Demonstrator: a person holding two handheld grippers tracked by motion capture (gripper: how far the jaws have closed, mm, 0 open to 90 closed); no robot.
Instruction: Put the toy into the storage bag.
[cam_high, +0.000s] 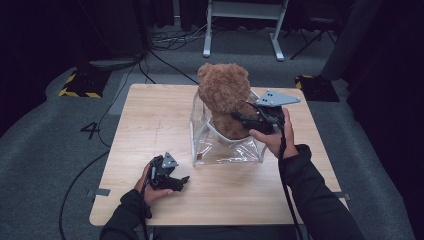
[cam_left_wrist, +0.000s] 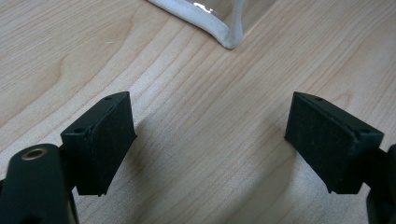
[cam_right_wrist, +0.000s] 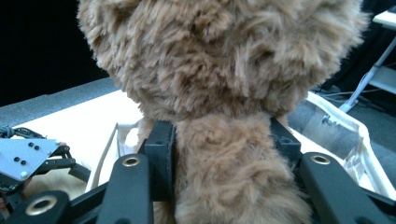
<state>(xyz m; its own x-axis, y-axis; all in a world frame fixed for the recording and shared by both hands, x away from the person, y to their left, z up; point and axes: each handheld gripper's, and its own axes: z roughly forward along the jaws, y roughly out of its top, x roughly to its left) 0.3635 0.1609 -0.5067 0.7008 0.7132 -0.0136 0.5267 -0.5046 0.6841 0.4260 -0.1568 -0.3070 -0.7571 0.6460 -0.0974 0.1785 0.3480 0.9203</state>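
A brown teddy bear (cam_high: 223, 92) sits upright inside a clear plastic bag with white edging (cam_high: 220, 150) at the middle of the wooden table (cam_high: 150, 115). My right gripper (cam_high: 240, 117) reaches in from the right. Its jaws sit on either side of the bear's body just below the head, pads against the fur. In the right gripper view the bear (cam_right_wrist: 224, 70) bulges between my right gripper (cam_right_wrist: 222, 140), and the bag's rim (cam_right_wrist: 355, 135) shows behind it. My left gripper (cam_high: 181, 182) rests low on the table in front of the bag, open and with nothing in it (cam_left_wrist: 210, 135). A bag corner (cam_left_wrist: 224, 35) lies just ahead of it.
Bare wood spreads to the left of the bag and along the table's front edge. Cables (cam_high: 105, 125) run over the grey floor on the left. A white desk frame (cam_high: 245, 25) stands behind the table. The other hand's gripper (cam_right_wrist: 28, 158) appears at the far left of the right gripper view.
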